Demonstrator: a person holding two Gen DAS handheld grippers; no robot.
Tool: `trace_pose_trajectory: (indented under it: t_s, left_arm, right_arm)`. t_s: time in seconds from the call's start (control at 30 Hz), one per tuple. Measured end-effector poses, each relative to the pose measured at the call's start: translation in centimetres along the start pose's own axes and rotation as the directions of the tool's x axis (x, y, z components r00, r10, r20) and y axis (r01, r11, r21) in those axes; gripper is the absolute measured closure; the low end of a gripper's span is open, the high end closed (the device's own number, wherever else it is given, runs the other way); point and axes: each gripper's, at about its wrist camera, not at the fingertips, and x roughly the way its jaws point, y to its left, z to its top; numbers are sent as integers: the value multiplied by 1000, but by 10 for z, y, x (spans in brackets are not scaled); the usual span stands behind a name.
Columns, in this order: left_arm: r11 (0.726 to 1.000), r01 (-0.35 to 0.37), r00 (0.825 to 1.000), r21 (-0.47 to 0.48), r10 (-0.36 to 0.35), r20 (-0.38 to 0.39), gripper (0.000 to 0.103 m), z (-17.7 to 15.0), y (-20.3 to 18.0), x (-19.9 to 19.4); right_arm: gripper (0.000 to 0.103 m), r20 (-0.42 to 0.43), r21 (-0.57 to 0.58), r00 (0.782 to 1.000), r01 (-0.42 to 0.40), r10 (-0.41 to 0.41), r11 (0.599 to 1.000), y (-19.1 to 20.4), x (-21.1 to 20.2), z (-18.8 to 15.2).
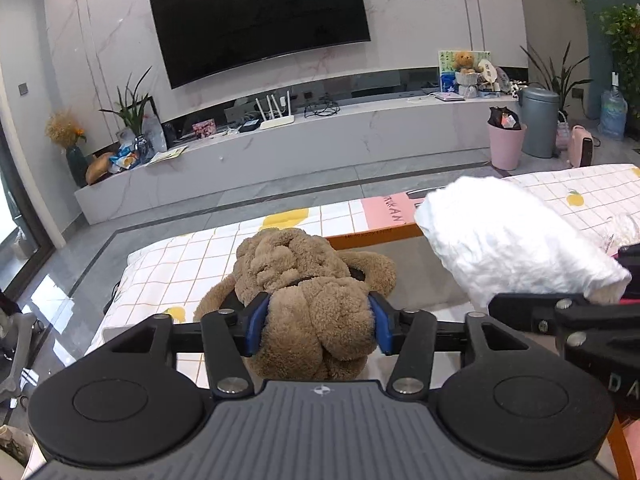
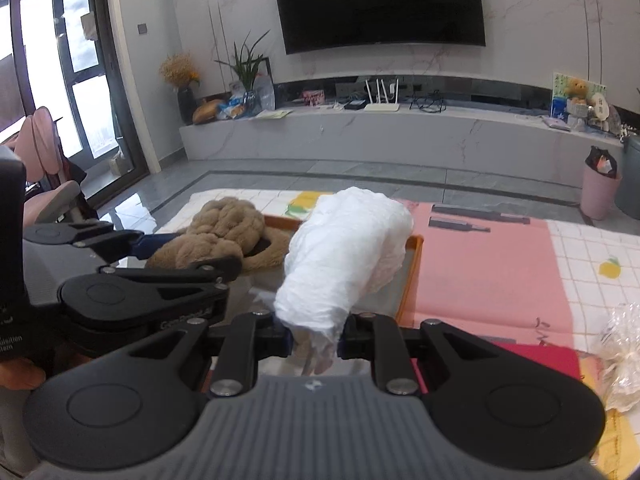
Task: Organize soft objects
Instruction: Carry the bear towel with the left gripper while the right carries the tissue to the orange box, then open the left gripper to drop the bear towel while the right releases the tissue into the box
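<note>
My left gripper [image 1: 318, 326] is shut on a brown plush toy [image 1: 304, 280], held above an orange-rimmed tray [image 1: 372, 240]. The toy also shows in the right wrist view [image 2: 224, 236], with the left gripper [image 2: 160, 250] clamped on it. My right gripper [image 2: 314, 340] is shut on a white crumpled soft bundle [image 2: 348, 252], held over the tray [image 2: 412, 276]. The bundle shows at the right of the left wrist view [image 1: 508, 240], with the right gripper's body below it.
The table carries a checked lemon-print cloth [image 1: 180, 264] and a pink mat [image 2: 480, 272] with two dark bars [image 2: 476, 216]. A crinkled clear wrap [image 2: 620, 352] lies at the right. Beyond are a TV bench [image 1: 300, 140], pink bin [image 1: 506, 144] and grey bin [image 1: 540, 120].
</note>
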Motion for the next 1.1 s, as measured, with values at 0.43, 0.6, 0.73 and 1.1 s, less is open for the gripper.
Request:
trace_pose_trajectory:
  t_s: [0.43, 0.6, 0.73, 1.1]
  left_arm:
    - [992, 8, 1000, -123, -8, 2, 15, 3, 27, -14]
    - [976, -12, 1000, -217, 13, 5, 15, -8, 56, -41]
    - [957, -107, 991, -270, 125, 49, 15, -16, 71, -59]
    - [939, -137, 990, -315, 142, -5, 15, -16, 104, -56]
  right_arm:
    - [86, -48, 18, 997, 56, -55, 998, -2, 4, -9]
    - [86, -36, 28, 999, 15, -14, 1000, 3, -6, -12]
    - [86, -47, -2, 998, -32, 32, 999, 16, -6, -12]
    - [86, -231, -2, 973, 31, -30, 1000, 50, 58, -19]
